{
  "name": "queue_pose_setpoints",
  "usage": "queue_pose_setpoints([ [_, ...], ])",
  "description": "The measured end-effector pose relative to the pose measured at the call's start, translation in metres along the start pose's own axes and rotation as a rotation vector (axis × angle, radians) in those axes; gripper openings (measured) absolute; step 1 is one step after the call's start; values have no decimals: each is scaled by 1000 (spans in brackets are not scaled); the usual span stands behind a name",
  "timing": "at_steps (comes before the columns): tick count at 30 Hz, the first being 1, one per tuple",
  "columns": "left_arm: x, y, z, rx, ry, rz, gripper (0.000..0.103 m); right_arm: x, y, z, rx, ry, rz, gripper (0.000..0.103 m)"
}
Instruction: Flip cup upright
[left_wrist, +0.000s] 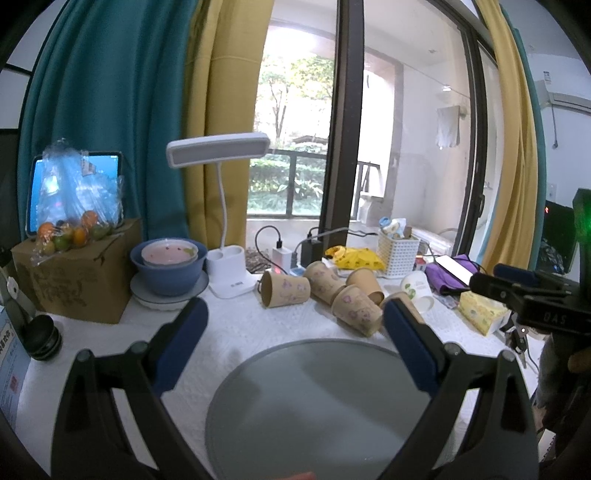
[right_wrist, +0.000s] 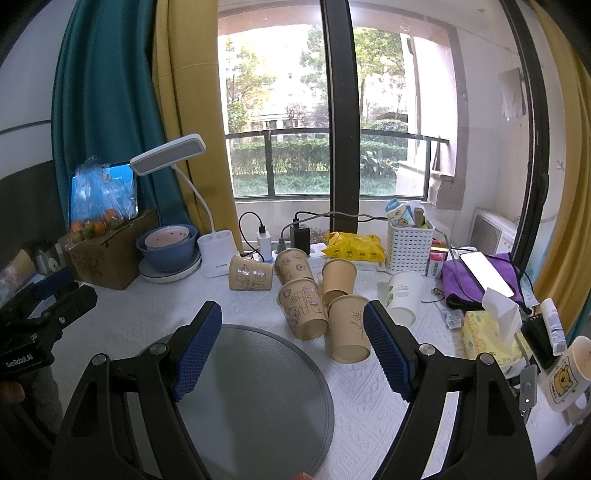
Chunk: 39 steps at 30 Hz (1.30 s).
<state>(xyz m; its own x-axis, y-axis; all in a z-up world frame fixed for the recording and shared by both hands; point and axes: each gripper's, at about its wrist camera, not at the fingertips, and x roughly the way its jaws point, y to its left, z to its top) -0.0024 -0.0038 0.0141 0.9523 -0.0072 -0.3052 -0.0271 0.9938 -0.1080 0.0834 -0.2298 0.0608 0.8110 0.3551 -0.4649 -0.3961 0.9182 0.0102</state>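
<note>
Several tan paper cups (right_wrist: 306, 295) lie on their sides in a cluster on the white tablecloth, also in the left wrist view (left_wrist: 332, 291). A white paper cup (right_wrist: 404, 297) lies tipped at their right, also in the left wrist view (left_wrist: 419, 291). A grey round tray (right_wrist: 255, 398) lies in front of them, also in the left wrist view (left_wrist: 317, 406). My left gripper (left_wrist: 295, 343) is open and empty above the tray. My right gripper (right_wrist: 291, 347) is open and empty, its right finger close to the nearest tan cup (right_wrist: 349, 338).
A desk lamp (right_wrist: 214, 254), stacked blue bowls (right_wrist: 168, 251), a cardboard box with fruit (right_wrist: 107, 251), chargers, a white basket (right_wrist: 410, 243), a purple cloth with a phone (right_wrist: 484, 273), a tissue box (right_wrist: 491, 339) and a mug (right_wrist: 569, 373) ring the table.
</note>
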Motion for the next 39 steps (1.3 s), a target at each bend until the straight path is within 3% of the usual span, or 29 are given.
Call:
queue_pose_setpoints([
  [11, 4, -3, 0, -2, 11, -1, 97, 2, 0, 2, 4, 4, 2, 82],
  [17, 22, 1, -4, -8, 64, -12, 97, 16, -7, 2, 27, 34, 0, 82],
  [26, 86, 0, -2, 13, 233, -2, 97, 60, -37, 0, 86, 120, -18, 82],
  [31, 133, 4, -1, -32, 331, -17, 97, 91, -66, -2, 140, 147, -21, 82],
  [39, 201, -18, 8, -11, 432, -43, 97, 142, -93, 11, 159, 184, -20, 82],
])
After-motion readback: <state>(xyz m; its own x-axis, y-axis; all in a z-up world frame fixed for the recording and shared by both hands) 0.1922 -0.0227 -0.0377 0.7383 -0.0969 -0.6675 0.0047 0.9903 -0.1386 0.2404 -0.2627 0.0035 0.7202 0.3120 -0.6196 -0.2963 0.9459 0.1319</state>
